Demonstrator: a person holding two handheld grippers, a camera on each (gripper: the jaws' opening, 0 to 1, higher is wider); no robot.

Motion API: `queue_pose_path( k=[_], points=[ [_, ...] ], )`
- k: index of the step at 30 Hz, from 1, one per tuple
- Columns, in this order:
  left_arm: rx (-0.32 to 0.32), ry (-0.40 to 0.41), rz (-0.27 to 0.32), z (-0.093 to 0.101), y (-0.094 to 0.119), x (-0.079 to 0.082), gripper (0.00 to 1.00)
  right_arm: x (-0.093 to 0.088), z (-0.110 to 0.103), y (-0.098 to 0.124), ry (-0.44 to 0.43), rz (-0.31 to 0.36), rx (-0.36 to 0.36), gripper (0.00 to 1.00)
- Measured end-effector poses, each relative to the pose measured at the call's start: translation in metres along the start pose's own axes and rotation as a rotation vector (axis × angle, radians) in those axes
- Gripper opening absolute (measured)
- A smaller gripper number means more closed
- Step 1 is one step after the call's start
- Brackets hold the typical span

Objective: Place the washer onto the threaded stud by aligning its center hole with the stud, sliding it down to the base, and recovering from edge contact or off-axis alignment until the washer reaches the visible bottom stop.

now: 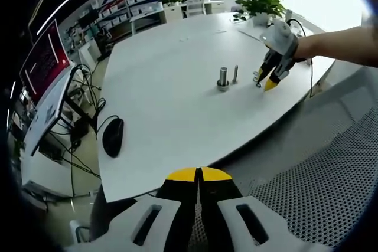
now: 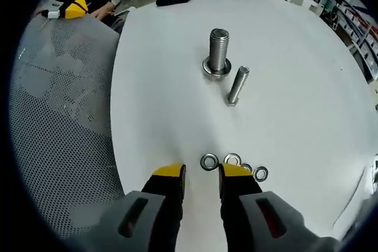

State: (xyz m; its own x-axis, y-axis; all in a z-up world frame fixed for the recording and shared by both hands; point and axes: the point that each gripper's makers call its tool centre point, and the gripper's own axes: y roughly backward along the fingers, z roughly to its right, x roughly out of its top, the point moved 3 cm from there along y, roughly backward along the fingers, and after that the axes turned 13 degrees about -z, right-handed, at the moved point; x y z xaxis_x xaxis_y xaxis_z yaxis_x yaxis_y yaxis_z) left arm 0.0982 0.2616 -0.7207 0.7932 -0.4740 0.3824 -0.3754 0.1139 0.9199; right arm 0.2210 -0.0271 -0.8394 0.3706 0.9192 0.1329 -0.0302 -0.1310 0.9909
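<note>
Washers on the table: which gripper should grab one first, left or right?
Right. The right gripper hangs open just over the washers, with the stud straight ahead. The left gripper sits shut, back off the table edge, far from them.

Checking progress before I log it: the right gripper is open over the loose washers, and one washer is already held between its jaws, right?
Not quite. In the right gripper view the right gripper is open by the washers, but nothing is between its jaws; the washers all lie on the table.
</note>
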Motion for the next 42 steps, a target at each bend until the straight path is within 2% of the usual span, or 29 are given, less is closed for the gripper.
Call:
queue_pose_path(
  k=[7,9,21,25,34,38,42],
  points=[
    [-0.002,-0.003,0.001,-0.0001,-0.0003,0.0000,0.00,0.0049,0.0014,-0.0010,0.063,-0.057,-0.024,0.22],
    [-0.002,-0.006,0.003,0.0000,-0.0003,0.0002,0.00,0.0053,-0.0005,-0.0014,0.128,-0.083,-0.027,0.20],
    [-0.006,-0.007,0.006,0.0014,0.0005,0.0008,0.00,0.0076,-0.0038,-0.0036,0.149,-0.138,-0.058,0.15],
    [-0.006,-0.007,0.007,0.0013,0.0006,0.0009,0.00,0.0081,-0.0022,-0.0027,0.123,-0.150,-0.056,0.15],
    [-0.009,-0.011,0.004,0.0017,0.0005,0.0006,0.00,0.0072,-0.0035,-0.0025,0.109,-0.140,-0.062,0.15],
    [-0.008,-0.009,0.010,0.0015,0.0012,0.0011,0.00,0.0048,-0.0034,-0.0022,0.089,-0.102,-0.076,0.15],
    [-0.008,-0.010,0.005,0.0014,0.0005,0.0003,0.00,0.0043,-0.0017,-0.0017,0.040,-0.072,-0.059,0.15]
  ],
)
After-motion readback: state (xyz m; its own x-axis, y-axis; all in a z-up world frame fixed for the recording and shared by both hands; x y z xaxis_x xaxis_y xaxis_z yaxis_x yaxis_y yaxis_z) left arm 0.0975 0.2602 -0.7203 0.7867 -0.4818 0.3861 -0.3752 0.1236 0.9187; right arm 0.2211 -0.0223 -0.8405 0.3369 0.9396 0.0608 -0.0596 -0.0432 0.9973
